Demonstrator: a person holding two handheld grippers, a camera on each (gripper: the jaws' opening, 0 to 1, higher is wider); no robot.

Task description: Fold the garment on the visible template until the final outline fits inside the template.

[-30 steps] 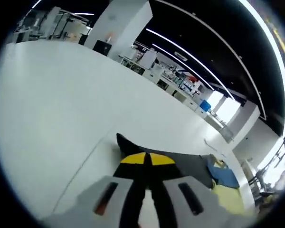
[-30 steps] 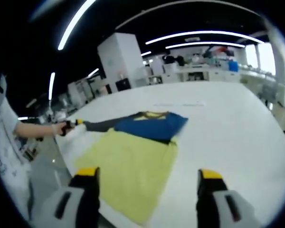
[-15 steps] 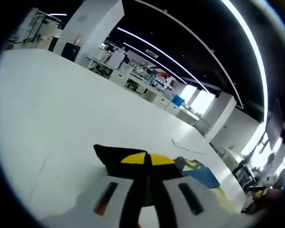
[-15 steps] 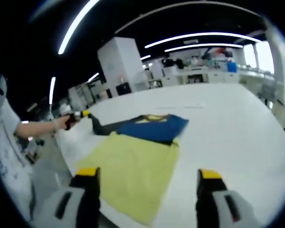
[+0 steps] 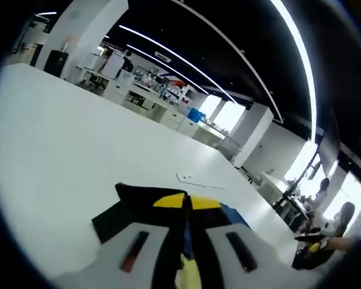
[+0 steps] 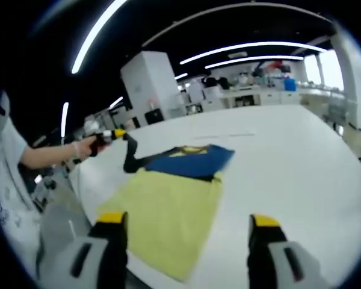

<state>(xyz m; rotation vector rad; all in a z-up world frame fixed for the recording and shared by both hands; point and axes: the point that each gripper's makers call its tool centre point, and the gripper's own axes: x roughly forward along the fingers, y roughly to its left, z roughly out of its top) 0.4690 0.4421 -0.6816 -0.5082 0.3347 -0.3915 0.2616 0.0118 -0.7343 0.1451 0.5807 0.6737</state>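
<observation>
Over the last second the left hand-held gripper [image 6: 115, 135] had lifted the dark sleeve [image 6: 131, 158] it pinched clear of the tabletop [image 6: 289, 162], so the sleeve hung from it. The garment [image 6: 189, 161] lay partly on the yellow template [image 6: 168, 214], its fold unfinished. The right hand-held gripper [image 6: 183, 235] waited with jaws spread, empty, over the template's near edge.

Grey grippers [image 6: 188, 232], yellow-tipped; seemingly white printed shirt [image 6: 3, 174].
</observation>
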